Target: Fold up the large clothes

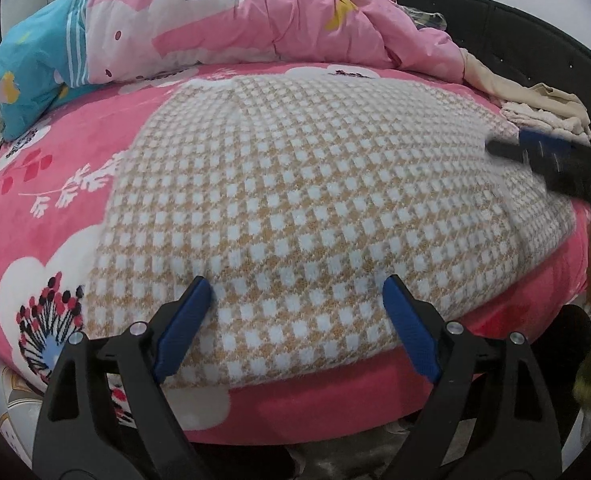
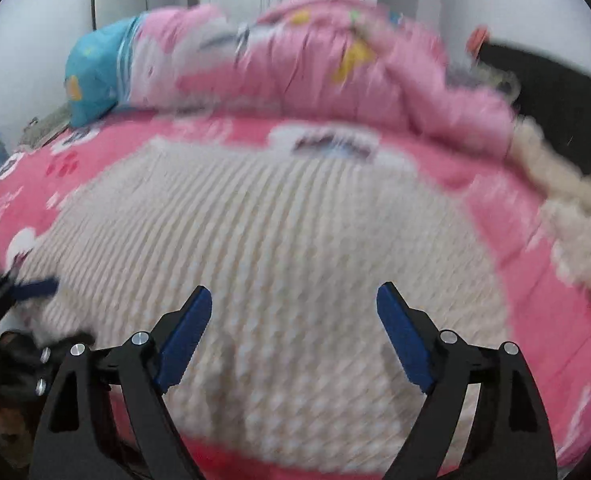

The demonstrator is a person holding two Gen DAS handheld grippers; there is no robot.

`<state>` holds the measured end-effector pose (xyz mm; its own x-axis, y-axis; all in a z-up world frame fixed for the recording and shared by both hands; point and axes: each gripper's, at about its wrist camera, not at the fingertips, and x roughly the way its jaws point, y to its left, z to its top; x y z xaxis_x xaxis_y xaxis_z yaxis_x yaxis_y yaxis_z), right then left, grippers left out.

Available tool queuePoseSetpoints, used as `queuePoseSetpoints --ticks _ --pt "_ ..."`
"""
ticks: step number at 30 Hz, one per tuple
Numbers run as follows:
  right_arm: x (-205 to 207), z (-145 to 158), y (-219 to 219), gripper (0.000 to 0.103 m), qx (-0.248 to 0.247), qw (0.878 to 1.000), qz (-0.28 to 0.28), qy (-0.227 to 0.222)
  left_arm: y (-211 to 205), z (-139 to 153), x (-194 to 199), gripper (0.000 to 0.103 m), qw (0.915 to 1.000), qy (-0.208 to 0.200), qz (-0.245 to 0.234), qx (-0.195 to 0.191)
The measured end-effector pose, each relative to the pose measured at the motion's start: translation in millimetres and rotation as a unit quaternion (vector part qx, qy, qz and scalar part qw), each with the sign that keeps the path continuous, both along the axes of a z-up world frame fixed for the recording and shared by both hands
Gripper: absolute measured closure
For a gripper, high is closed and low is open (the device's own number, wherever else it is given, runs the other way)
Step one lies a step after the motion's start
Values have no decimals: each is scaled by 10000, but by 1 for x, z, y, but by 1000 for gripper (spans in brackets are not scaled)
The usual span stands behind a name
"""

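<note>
Tan-and-white checked knit garment [image 1: 295,208] lies spread flat on the pink floral bed sheet [image 1: 47,184], filling the centre of both frames; its near hem runs along the bed's front edge at lower centre.

Left gripper [image 1: 297,296] jaws wide, holding nothing, blue fingertips [image 1: 201,290] at the near hem; contact unclear.

Right gripper [image 2: 294,300] also wide and holding nothing, over the garment's near part. Right view is motion-blurred, so the check pattern reads as ribs.

Left view only: right gripper's blurred tip at right edge, over the garment's right side; folded beige clothes [image 1: 551,112] just beyond the upper-right corner.

Right view only: left gripper at lower left by the garment's left edge.

Bunched pink-and-teal printed quilt [image 1: 223,28] across the top, apart from the garment. Bare sheet shows left, behind and right.
</note>
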<state>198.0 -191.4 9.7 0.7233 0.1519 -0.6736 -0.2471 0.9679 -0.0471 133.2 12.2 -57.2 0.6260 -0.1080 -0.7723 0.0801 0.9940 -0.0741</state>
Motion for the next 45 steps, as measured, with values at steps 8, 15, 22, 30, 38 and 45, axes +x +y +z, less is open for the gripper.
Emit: queuePoseSetpoints --ticks 8,15,22,30,38,45 --pt "59 -53 -43 10 241 9934 -714 867 1 1 0 19 10000 19 10 -95" --pt "-28 -2 -43 10 699 9952 -635 249 4 2 -1 19 9999 40 45 -129" --pt "-50 -66 -51 8 154 9909 -973 921 4 3 -5 19 9998 19 107 -141" --pt "-102 -17 -33 8 475 9947 -785 455 1 28 -54 19 9984 -493 -133 -247" --pt "-185 -2 -13 6 504 9969 -546 268 -5 51 -114 12 9963 -664 31 -550" --pt "-218 11 -7 6 313 9954 -900 113 -9 71 -143 8 9934 -761 851 86"
